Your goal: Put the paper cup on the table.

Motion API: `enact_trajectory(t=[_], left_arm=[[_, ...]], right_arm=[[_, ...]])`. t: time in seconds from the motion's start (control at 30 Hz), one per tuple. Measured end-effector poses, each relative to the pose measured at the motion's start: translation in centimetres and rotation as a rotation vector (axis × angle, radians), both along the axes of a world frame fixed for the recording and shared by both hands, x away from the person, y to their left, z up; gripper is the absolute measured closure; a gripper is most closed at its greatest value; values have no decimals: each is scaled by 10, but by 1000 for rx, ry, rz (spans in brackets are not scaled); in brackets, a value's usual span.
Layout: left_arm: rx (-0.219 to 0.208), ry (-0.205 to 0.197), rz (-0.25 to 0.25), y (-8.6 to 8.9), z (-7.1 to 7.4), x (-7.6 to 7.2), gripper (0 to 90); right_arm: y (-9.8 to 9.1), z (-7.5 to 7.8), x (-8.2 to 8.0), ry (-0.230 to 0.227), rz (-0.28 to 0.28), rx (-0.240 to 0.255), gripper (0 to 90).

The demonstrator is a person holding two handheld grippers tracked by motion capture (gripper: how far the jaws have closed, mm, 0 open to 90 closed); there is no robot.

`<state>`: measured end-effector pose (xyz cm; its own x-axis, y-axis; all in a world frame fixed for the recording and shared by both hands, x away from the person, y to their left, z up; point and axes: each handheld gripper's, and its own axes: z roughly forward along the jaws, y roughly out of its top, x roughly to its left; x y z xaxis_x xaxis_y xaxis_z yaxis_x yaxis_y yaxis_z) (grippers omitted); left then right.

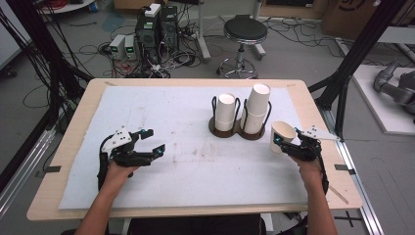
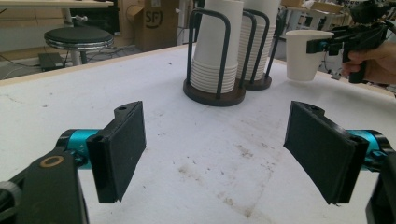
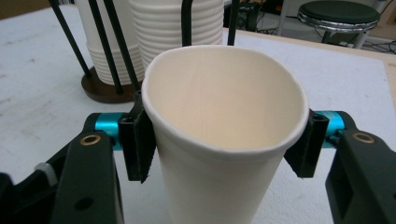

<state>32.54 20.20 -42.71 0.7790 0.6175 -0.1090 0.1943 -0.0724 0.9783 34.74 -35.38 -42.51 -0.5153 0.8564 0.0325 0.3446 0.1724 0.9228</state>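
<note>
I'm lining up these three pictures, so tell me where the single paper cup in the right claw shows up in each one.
High view: the paper cup is at right of centre, just right of the cup holder, in the right claw.
Left gripper view: the paper cup is at upper right, right of the holder.
Right gripper view: the paper cup is centre foreground, squeezed between the pads.
Shared landmark: the dark wire cup holder with its stacks.

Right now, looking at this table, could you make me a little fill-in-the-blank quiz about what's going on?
1. The right gripper holds a single paper ____.
2. The dark cup holder carries ____ stacks of cups.
3. The left gripper has its jaws ____, with nothing between them.
4. On the floor beyond the table stands a round black ____.

Missing words: cup; two; open; stool
</note>
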Motion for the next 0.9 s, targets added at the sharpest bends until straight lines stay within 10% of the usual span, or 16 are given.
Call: enact_trajectory(t=[0.9], left_arm=[[6, 9, -2, -1, -2, 2, 205]], right_arm=[[-7, -11, -22, 62, 18, -50, 213]])
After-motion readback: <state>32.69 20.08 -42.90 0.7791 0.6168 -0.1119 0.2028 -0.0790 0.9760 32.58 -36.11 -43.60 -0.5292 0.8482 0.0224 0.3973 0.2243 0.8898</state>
